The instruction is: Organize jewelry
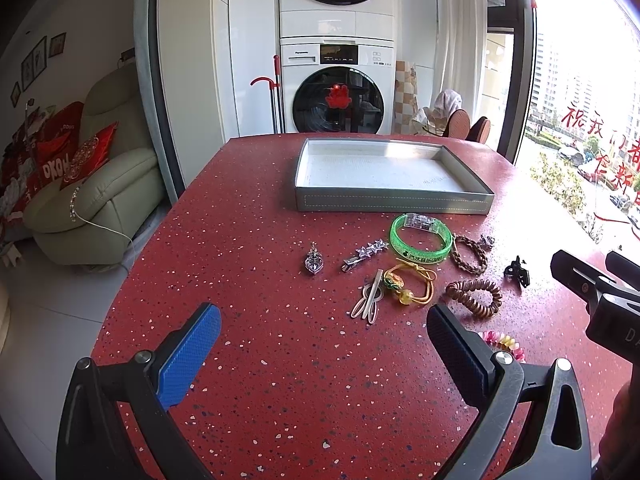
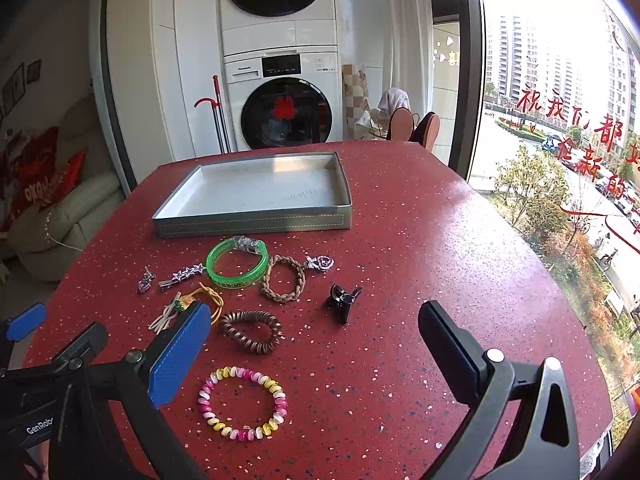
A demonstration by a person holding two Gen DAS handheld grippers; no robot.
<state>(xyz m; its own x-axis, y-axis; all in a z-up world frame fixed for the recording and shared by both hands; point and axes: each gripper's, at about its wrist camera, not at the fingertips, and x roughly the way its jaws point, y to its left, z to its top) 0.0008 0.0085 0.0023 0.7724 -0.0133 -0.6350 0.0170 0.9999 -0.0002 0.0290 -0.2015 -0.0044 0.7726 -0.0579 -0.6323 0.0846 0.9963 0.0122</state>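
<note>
Both the left gripper [image 1: 324, 328] and right gripper [image 2: 314, 326] hover with fingers spread, holding nothing. The jewelry lies loose on the red speckled desk [image 2: 440, 240], just before the empty grey tray [image 2: 252, 222]. The pink-and-yellow coil bracelet [image 2: 243, 403] looks light and springy; pinch its rim. A washer-dryer stack [image 2: 280, 60] stands behind.

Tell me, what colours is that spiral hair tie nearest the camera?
The spiral hair tie is pink, yellow and white in repeating bands, clearest in the right wrist view.
</note>
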